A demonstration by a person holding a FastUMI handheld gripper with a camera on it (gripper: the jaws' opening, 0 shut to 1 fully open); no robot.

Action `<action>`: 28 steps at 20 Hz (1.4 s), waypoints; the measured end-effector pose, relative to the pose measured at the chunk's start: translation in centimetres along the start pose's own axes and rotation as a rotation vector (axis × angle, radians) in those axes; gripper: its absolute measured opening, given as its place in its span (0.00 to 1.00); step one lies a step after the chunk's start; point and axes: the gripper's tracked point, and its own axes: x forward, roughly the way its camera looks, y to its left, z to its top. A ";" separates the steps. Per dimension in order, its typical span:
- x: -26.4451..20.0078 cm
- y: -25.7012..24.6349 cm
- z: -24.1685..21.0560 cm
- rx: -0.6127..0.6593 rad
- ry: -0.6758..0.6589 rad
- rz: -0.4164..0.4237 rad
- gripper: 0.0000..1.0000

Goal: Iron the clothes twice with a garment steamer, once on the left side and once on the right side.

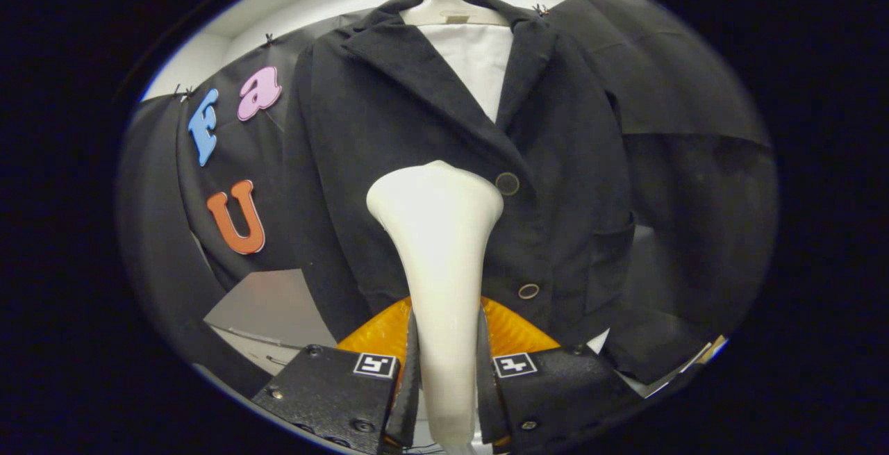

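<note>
A dark jacket with round buttons hangs on a pale hanger over a white inner lining, straight ahead of me. My gripper is shut on the handle of a cream garment steamer. The steamer rises from between the fingers, and its wide head sits against or very close to the jacket's front, just left of the upper button. A lower button shows to the right of the handle.
An orange ribbed plate lies just beyond the fingers, behind the steamer handle. A grey tabletop shows to the lower left below the jacket. Black cloth walls hang on both sides of the jacket.
</note>
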 end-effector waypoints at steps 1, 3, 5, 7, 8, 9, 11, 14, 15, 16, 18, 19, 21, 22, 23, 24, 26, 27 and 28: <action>0.1 -0.2 -0.5 0.002 0.008 -0.003 0.38; 0.2 -0.5 -1.5 0.010 0.025 -0.004 0.38; 0.6 -0.7 -2.5 0.013 0.039 -0.005 0.38; 0.5 -1.0 -3.5 0.012 0.053 -0.007 0.38; 0.5 -1.2 -4.0 0.014 0.058 -0.008 0.38; 0.6 -1.2 -4.4 0.012 0.064 -0.008 0.38; 0.8 -1.4 -5.5 0.018 0.075 -0.006 0.38; 1.4 -2.1 -6.9 0.032 0.090 -0.002 0.38; 1.5 -2.1 -7.3 0.033 0.096 -0.001 0.38; 1.5 -2.2 -7.8 0.031 0.104 -0.003 0.38; 1.6 -2.3 -8.7 0.027 0.114 0.000 0.38; 1.7 -2.3 -9.1 0.026 0.120 0.001 0.38; 1.9 -2.4 -10.1 0.027 0.133 -0.001 0.38; 2.1 -2.5 -10.6 0.029 0.146 -0.003 0.38; 2.3 -2.8 -11.4 0.031 0.162 -0.006 0.38; 2.3 -3.0 -12.3 0.035 0.176 -0.009 0.38; 2.5 -3.5 -13.7 0.032 0.194 -0.015 0.38; 2.7 -3.7 -14.4 0.031 0.204 -0.018 0.37; 2.7 -3.9 -15.0 0.030 0.214 -0.021 0.37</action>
